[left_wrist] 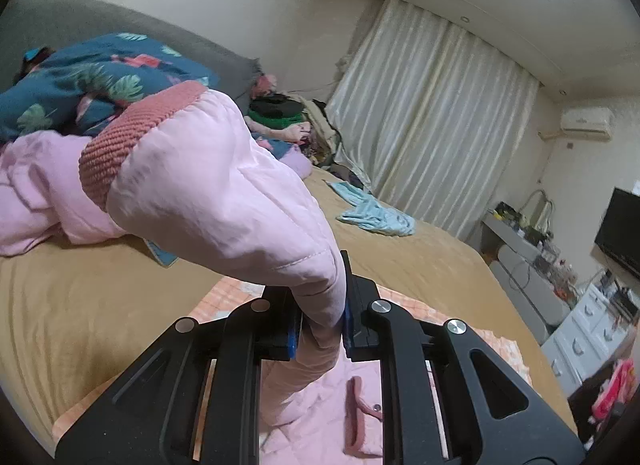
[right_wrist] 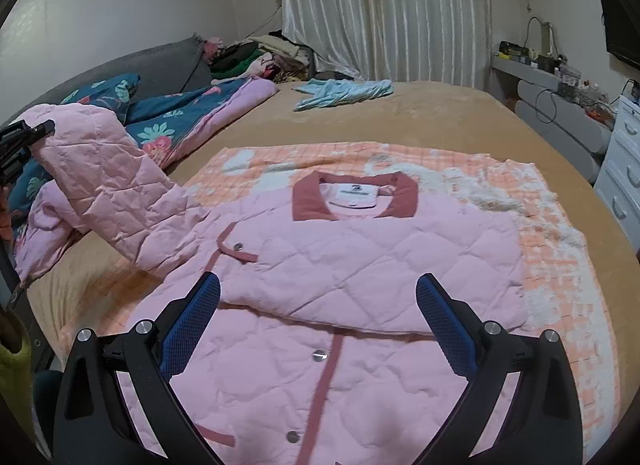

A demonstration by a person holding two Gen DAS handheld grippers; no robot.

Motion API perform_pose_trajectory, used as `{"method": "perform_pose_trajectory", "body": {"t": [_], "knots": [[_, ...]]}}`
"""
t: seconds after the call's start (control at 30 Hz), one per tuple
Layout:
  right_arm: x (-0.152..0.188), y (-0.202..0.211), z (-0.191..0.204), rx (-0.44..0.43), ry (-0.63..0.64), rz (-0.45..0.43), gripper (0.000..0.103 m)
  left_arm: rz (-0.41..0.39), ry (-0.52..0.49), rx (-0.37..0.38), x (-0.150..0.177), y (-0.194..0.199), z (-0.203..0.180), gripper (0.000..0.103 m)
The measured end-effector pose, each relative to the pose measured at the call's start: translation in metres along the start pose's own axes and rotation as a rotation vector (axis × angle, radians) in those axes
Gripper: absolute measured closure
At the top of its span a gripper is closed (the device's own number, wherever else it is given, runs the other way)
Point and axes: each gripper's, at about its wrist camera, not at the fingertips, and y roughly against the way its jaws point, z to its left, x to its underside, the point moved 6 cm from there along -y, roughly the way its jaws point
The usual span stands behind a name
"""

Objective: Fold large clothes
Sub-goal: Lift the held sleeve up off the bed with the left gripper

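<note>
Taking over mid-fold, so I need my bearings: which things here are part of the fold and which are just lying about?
In the job:
- pink quilted jacket, front up
- its sleeve, clamped in the left tool
- right tool, open above the jacket
- orange checked blanket under it

Lying about:
- light blue garment
- floral duvet
- clothes pile by the curtain

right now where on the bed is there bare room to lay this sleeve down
Bare tan bedspread lies between the light blue garment and the orange checked blanket. Crowded: the headboard side, with the floral teal quilt and clothes heap.
</note>
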Motion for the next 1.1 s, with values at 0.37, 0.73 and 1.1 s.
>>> {"method": "perform_pose_trajectory", "body": {"t": [0.37,0.73,1.1], "knots": [[-0.010,0.016,-0.034,0.036,-0.014,-0.049,0.005,0.026,-0.091,0.047,0.010,-0.009,-0.048,0.095],[-0.007,0.013,-0.064,0.054,-0.048,-0.073,0.005,0.053,-0.186,0.101,0.026,-0.021,-0.095,0.095],[0.009,0.000,-0.104,0.085,-0.129,-0.055,0.005,0.109,-0.262,0.180,0.066,-0.041,-0.142,0.095]]}}
